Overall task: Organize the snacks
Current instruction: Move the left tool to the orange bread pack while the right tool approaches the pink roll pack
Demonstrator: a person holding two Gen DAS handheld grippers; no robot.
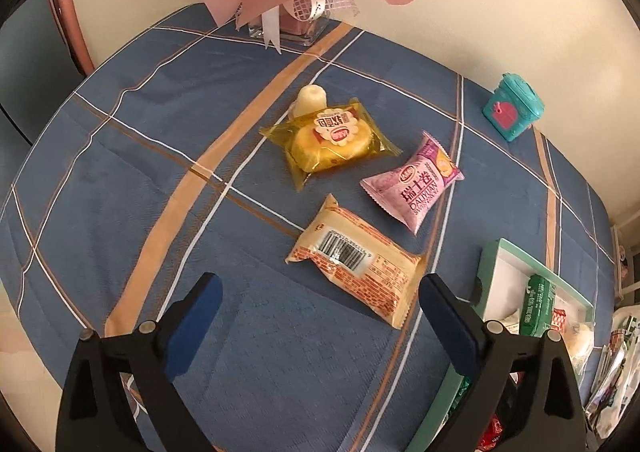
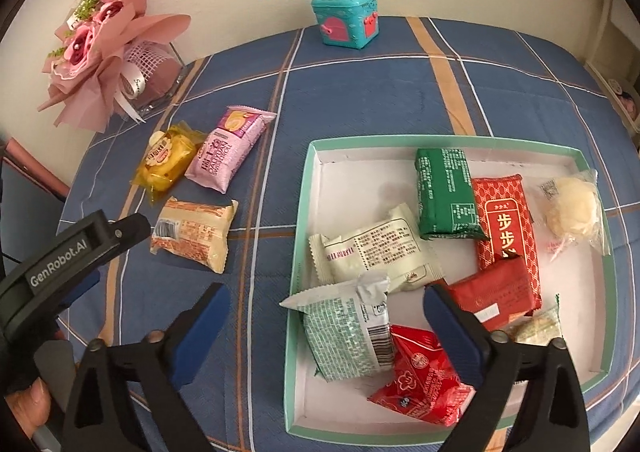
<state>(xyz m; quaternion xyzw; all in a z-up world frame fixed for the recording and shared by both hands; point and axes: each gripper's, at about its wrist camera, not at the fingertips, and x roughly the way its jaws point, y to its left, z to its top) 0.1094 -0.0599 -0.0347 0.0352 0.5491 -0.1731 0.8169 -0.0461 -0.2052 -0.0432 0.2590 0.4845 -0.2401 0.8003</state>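
1. The left gripper point(image 1: 320, 326) is seen with its jaws spread wide and nothing between them. The beige brick-printed packet point(image 1: 354, 262) lies on the cloth just beyond the open jaws, a little to the right of their middle line.

2. The long axis of this packet runs diagonally, from far-left to near-right, so it is not square to the gap of the jaws. A roll of the wrist is judged to be needed before a pinch across the short side is possible.

3. The right gripper point(image 2: 326, 326) is also held fully spread and empty. It hangs over the near-left corner of the mint-edged tray point(image 2: 440, 141), above a green-patterned white packet point(image 2: 344, 336). The left gripper is therefore clearly the nearer one to the three loose snacks.

4. Farther away, the yellow cake packet point(image 1: 330, 141) and the pink Swiss-roll packet point(image 1: 416, 181) are lying on the table, near each other but apart.

5. All packets are soft pillow bags of glossy film with crimped ends; the film is expected to be slippery and to crumple under the pads. The yellow one is transparent, with a round cake inside.

6. The tray is of stiff card with low walls and already contains several packets. The blue checked tablecloth point(image 1: 120, 171) is woven and slightly wrinkled.
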